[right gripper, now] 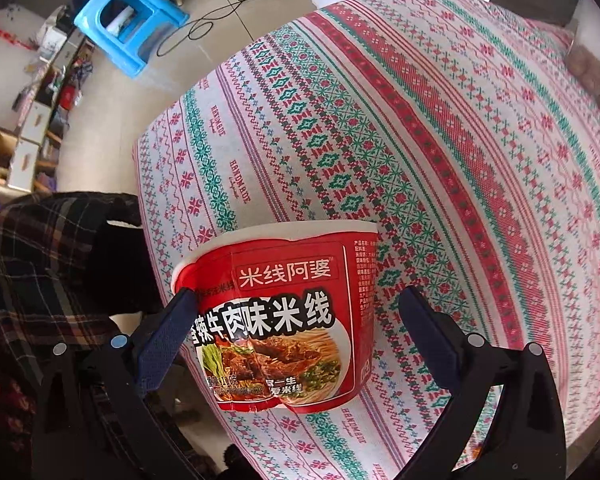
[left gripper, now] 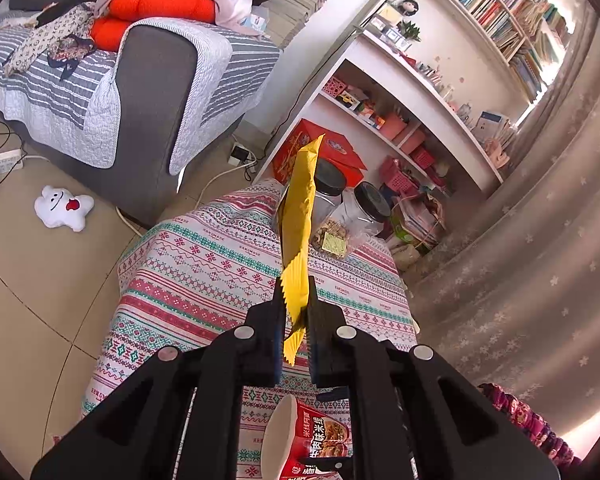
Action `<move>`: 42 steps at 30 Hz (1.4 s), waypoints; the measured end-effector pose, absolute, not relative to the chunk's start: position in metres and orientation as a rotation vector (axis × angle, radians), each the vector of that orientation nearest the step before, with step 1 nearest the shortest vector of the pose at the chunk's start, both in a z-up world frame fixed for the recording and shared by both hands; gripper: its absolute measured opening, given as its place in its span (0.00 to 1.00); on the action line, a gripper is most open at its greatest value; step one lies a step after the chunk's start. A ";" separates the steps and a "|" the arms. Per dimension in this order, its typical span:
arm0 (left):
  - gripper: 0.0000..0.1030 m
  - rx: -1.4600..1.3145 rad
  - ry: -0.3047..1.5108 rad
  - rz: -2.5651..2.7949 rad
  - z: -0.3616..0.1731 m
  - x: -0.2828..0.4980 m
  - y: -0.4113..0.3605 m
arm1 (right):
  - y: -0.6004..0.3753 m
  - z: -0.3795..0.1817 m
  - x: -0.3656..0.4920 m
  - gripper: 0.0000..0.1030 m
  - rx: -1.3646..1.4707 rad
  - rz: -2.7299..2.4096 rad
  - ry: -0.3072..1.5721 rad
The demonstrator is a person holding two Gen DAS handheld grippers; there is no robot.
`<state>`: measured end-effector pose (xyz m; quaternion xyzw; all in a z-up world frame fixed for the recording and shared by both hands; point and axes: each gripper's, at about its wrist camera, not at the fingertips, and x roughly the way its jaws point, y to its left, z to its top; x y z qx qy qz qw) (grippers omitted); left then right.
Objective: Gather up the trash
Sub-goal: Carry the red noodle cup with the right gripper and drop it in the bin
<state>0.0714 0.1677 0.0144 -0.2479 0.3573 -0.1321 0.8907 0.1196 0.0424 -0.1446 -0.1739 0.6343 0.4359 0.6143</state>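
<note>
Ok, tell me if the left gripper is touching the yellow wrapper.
Touching. The left wrist view shows the left gripper with both fingers closed against the yellow wrapper, holding it upright above the tablecloth.

Both the left gripper [left gripper: 295, 312] and right gripper [right gripper: 292, 312] are black plastic with round silver screws.

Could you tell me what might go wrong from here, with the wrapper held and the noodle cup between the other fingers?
1. The left gripper pinches the yellow wrapper only near its lower end; the long free part may flop or slip out.
2. The right gripper is open around the red noodle cup, with only one finger touching it; closing unevenly could tip the cup or crush its thin wall.
</note>
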 end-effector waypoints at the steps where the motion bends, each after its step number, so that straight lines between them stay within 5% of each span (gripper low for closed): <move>1: 0.09 -0.518 0.741 -0.278 0.014 0.071 0.168 | 0.041 -0.149 0.124 0.93 -0.361 1.015 1.474; 12: 0.09 -0.523 0.744 -0.284 0.014 0.074 0.165 | 0.048 -0.176 0.103 0.87 -0.098 1.071 1.529; 17: 0.09 -0.534 0.737 -0.274 0.015 0.075 0.166 | 0.044 -0.151 0.113 0.72 -0.066 0.974 1.383; 30: 0.09 -0.522 0.737 -0.203 0.005 0.087 0.152 | -0.030 -0.078 0.177 0.69 0.128 0.457 1.008; 42: 0.09 -0.483 0.656 -0.259 0.022 0.079 0.101 | -0.109 0.004 0.132 0.70 0.207 0.104 0.681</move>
